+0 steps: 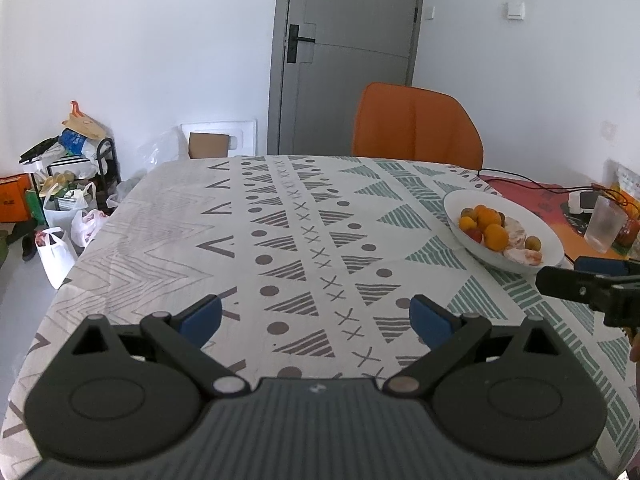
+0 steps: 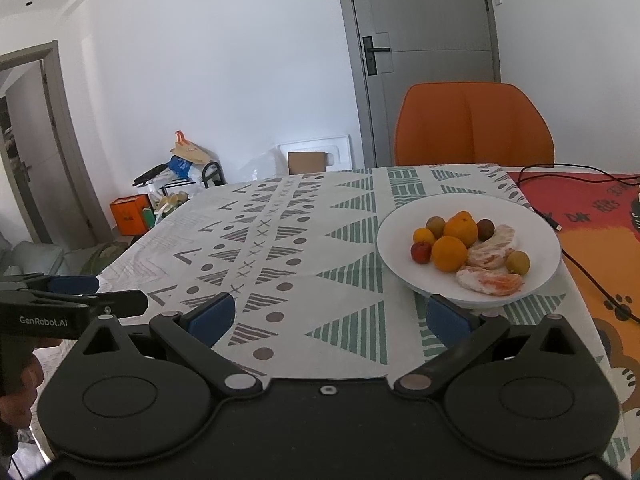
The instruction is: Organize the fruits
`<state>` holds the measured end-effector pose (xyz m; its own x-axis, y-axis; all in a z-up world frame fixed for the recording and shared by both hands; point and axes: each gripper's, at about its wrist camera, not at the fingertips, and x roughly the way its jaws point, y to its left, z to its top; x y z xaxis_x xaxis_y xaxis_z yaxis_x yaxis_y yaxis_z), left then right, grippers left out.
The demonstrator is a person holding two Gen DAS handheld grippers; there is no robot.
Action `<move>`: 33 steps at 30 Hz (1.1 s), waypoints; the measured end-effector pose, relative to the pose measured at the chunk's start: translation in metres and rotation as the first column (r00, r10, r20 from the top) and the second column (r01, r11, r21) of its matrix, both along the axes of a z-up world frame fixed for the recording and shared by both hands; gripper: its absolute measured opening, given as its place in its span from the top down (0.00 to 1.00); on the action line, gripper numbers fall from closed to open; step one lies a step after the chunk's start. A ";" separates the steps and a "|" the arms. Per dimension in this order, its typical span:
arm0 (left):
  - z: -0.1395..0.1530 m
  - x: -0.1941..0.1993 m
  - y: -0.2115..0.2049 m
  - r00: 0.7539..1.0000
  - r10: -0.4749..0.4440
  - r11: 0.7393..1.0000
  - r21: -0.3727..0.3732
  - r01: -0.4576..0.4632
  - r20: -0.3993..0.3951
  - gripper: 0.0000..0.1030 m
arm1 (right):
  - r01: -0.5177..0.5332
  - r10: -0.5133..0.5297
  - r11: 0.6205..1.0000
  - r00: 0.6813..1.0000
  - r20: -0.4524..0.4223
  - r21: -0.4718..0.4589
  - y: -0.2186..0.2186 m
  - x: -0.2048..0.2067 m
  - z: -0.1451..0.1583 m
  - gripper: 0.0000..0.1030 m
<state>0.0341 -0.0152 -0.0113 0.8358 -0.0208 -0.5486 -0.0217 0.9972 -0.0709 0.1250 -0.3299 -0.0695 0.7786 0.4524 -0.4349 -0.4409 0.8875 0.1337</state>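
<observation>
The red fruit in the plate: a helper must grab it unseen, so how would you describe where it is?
On the patterned tablecloth stands a white plate before the orange chair. The red fruit lies at the pile's left edge, beside the front orange. It is the only glossy red piece.

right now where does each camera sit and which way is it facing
Left wrist: on the left tool, open, looking across the patterned table at the orange chair; the right tool shows at the right edge.
Right wrist: on the right tool, open, facing the white plate of fruit; the left tool and a hand show at left.
Shared: plate, table, chair, grey door.
</observation>
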 end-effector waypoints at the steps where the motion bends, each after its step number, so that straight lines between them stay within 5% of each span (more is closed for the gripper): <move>1: 0.000 0.000 0.000 1.000 0.002 1.000 0.001 -0.002 -0.001 0.04 | -0.003 0.003 1.000 1.000 0.001 0.000 0.001 0.000 0.000 0.00; 33: 0.001 0.001 -0.003 1.000 -0.019 1.000 -0.003 0.019 -0.020 0.04 | 0.010 -0.010 1.000 1.000 -0.005 0.003 -0.001 0.007 -0.005 0.00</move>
